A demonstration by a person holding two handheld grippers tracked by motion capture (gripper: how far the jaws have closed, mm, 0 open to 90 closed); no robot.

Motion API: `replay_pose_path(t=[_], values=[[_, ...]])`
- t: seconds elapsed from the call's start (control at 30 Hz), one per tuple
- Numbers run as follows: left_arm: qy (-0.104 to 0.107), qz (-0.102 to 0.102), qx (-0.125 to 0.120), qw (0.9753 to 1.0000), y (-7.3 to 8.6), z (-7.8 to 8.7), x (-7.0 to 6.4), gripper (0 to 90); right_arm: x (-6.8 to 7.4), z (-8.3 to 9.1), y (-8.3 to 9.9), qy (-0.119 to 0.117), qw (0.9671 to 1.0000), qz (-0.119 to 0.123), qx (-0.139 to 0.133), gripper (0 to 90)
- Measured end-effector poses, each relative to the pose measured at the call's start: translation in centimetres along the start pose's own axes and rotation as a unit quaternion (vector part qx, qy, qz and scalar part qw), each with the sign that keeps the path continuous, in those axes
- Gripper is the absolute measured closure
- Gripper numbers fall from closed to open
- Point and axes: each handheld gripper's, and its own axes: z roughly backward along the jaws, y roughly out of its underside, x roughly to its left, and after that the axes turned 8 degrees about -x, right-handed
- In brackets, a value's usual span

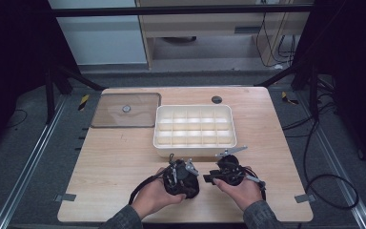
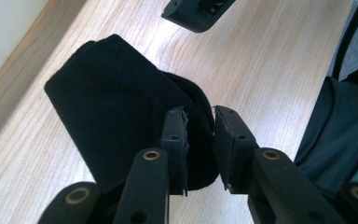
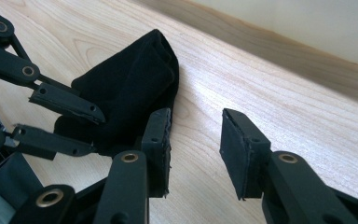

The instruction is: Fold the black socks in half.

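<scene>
One black cloth (image 2: pixel 121 121), folded into a thick wad, lies on the bench (image 1: pixel 114 157) near its front edge, just before the white divided tray (image 1: pixel 194 126). The left hand-held gripper (image 2: pixel 200 135) has its jaws narrowed around a fold of the cloth, probably to pin it while the other works. The right hand-held gripper (image 3: pixel 196 140) stands wide, one jaw touching the cloth's edge and the other over bare wood, holding nothing, likely set to take the free end. Counted: two grippers, one cloth, one tray with its compartments empty, and one clear lid (image 1: pixel 126 109) laid flat at the back left, well apart.
</scene>
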Motion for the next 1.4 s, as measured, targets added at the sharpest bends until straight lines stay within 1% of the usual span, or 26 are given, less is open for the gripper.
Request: replay_pose_path(t=[0.13, 0.27, 0.37, 0.6, 0.73, 0.8, 0.87, 0.93, 1.03, 1.1, 1.2, 1.23, 1.27, 1.37, 1.4], values=[[-0.001, 0.002, -0.005, 1.0, 0.0, 0.3, -0.1, 71.8, -0.1, 0.2, -0.1, 0.001, 0.9999, -0.006, -0.009, 63.3], [-0.002, 0.004, -0.005, 1.0, 0.1, 0.3, -0.2, 71.2, -0.1, 0.3, -0.5, -0.002, 0.9998, -0.011, -0.019, 63.6], [0.0, 0.006, -0.008, 1.0, 0.2, 0.1, -0.1, 71.3, 0.2, 0.2, -0.8, -0.006, 0.9997, -0.007, -0.024, 63.8], [-0.003, 0.007, -0.018, 0.9998, 0.4, 0.0, -0.2, 70.1, 0.8, -0.9, -1.3, -0.017, 0.9995, -0.003, -0.026, 62.5], [-0.002, 0.007, -0.02, 0.9998, 0.5, 0.1, -0.2, 69.8, 1.1, -1.3, -1.4, -0.02, 0.9995, -0.003, -0.024, 62.1], [0.0, 0.01, -0.024, 0.9997, 0.6, 0.0, -0.1, 69.4, 1.3, -1.6, -1.6, -0.029, 0.9991, -0.004, -0.029, 62.4], [0.001, 0.012, -0.027, 0.9996, 0.6, 0.0, -0.1, 69.4, 1.3, -1.7, -1.6, -0.032, 0.999, -0.005, -0.03, 62.0], [0.003, 0.013, -0.027, 0.9995, 0.7, 0.0, -0.1, 69.4, 1.6, -2.2, -1.8, -0.033, 0.9991, -0.006, -0.026, 60.3], [0.003, 0.013, -0.029, 0.9995, 0.7, 0.0, -0.2, 69.2, 1.7, -2.6, -1.9, -0.033, 0.9992, -0.001, -0.023, 59.0], [0.004, 0.014, -0.03, 0.9995, 0.8, -0.1, -0.3, 68.9, 2.0, -3.2, -2.0, -0.03, 0.9994, 0.0, -0.015, 58.9], [0.004, 0.014, -0.03, 0.9994, 0.8, 0.0, -0.4, 68.1, 2.2, -3.6, -1.8, -0.021, 0.9997, 0.012, -0.003, 65.2], [0.004, 0.014, -0.03, 0.9994, 0.8, 0.0, -0.4, 67.9, 2.2, -3.6, -1.8, -0.021, 0.9997, 0.012, -0.003, 65.2], [0.005, 0.012, -0.031, 0.9994, 0.8, 0.1, -0.4, 67.9, 2.1, -3.7, -1.7, -0.019, 0.9998, 0.01, 0.004, 68.4], [0.008, 0.011, -0.035, 0.9993, 0.8, 0.5, -0.6, 67.7, 2.0, -3.7, -1.6, -0.015, 0.9998, 0.009, 0.009, 70.1], [0.012, 0.011, -0.042, 0.999, 0.7, 0.9, -0.8, 67.6, 1.9, -3.7, -1.5, -0.013, 0.9998, 0.01, 0.014, 70.4]])
